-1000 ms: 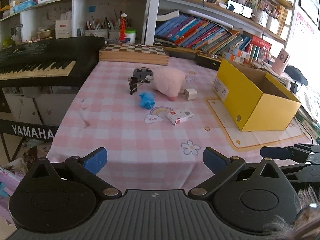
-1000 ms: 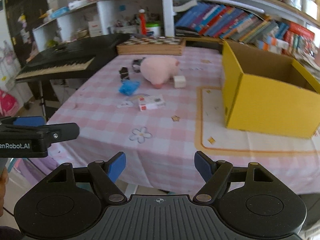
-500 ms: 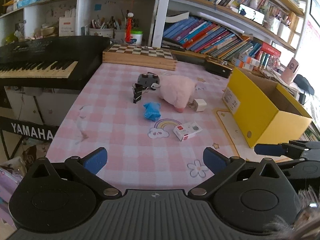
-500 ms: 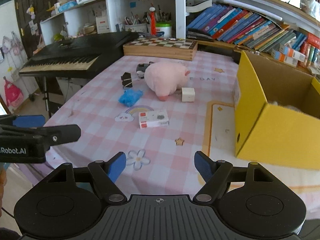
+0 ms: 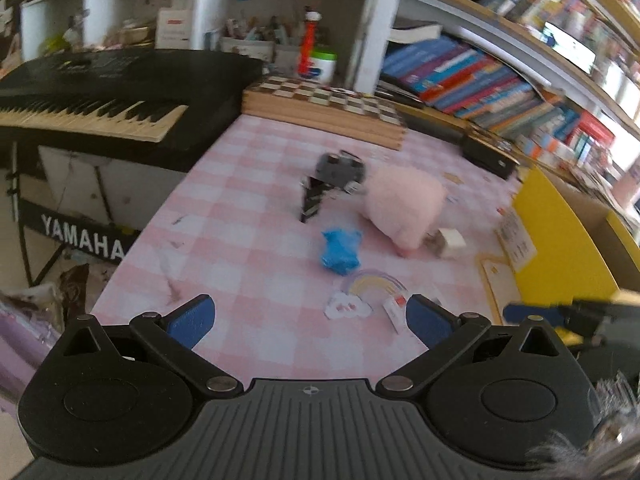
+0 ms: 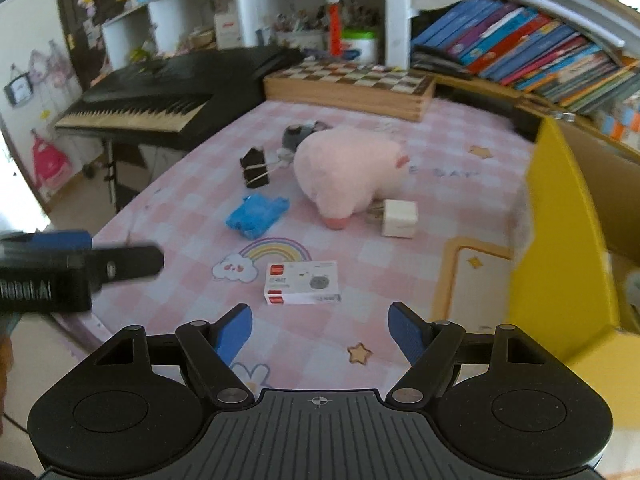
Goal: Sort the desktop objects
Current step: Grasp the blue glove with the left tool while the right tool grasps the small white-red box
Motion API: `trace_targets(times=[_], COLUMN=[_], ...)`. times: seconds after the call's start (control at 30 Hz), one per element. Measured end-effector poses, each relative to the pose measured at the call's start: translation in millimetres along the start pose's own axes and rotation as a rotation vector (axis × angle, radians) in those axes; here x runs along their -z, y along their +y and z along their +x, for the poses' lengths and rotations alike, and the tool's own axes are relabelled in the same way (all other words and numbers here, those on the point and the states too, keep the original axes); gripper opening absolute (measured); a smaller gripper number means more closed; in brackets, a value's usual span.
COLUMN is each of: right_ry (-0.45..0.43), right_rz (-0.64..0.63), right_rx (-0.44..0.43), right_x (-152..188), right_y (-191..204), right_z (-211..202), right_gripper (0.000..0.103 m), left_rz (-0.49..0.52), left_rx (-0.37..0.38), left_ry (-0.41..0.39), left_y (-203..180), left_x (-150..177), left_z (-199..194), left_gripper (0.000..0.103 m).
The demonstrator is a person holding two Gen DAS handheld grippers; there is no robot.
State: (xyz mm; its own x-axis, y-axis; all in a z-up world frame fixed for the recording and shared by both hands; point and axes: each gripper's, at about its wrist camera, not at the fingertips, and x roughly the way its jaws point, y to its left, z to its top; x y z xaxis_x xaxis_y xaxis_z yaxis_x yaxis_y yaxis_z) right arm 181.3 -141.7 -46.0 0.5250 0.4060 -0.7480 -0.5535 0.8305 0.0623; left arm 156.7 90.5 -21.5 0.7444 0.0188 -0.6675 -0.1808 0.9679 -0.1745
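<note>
A pink checked table (image 6: 420,152) is filling the middle of both views. A yellow box (image 6: 560,240) is standing at the right edge. A pink plush pig (image 6: 344,168) is lying at centre, a blue crumpled thing (image 6: 256,216) lower left of it, a white carton (image 6: 302,282) below, a white cube (image 6: 398,218) touching its lower right. The right gripper (image 6: 320,326) and left gripper (image 5: 308,316) are hanging open and empty at the bottom.
</note>
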Motion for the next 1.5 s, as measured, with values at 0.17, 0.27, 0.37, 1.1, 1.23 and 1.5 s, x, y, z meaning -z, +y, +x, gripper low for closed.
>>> trace_targets(times=[0.17, 0.27, 0.37, 1.1, 1.23, 1.5], right_ry=[0.008, 0.000, 0.001, 0.002, -0.015, -0.049], right_rz=[-0.032, -0.058, -0.081, -0.069, -0.050, -0.001], right_rx=[-0.014, -0.016, -0.016, 0.007, 0.022, 0.033], right_x=[-7, -10, -11, -15, -17, -23], right_y=[3, 7, 11, -6, -8, -10], right_z=[23, 35, 44, 48, 39, 13], right_gripper=[0.077, 0.076, 0.076, 0.053, 0.053, 0.053], left_rz=[0.002, 0.016, 0.037, 0.066, 0.032, -0.036], left_rx=[-0.010, 0.018, 0.026, 0.100, 0.128, 0.177], left_ry=[0.027, 0.026, 0.040, 0.136, 0.118, 0.058], left_y=[0, -4, -10, -21, -17, -5], left_x=[-16, -25, -33, -42, -41, -44], left_z=[25, 41, 61, 103, 88, 49], left_gripper=[0.100, 0.100, 0.094, 0.027, 0.026, 0.026])
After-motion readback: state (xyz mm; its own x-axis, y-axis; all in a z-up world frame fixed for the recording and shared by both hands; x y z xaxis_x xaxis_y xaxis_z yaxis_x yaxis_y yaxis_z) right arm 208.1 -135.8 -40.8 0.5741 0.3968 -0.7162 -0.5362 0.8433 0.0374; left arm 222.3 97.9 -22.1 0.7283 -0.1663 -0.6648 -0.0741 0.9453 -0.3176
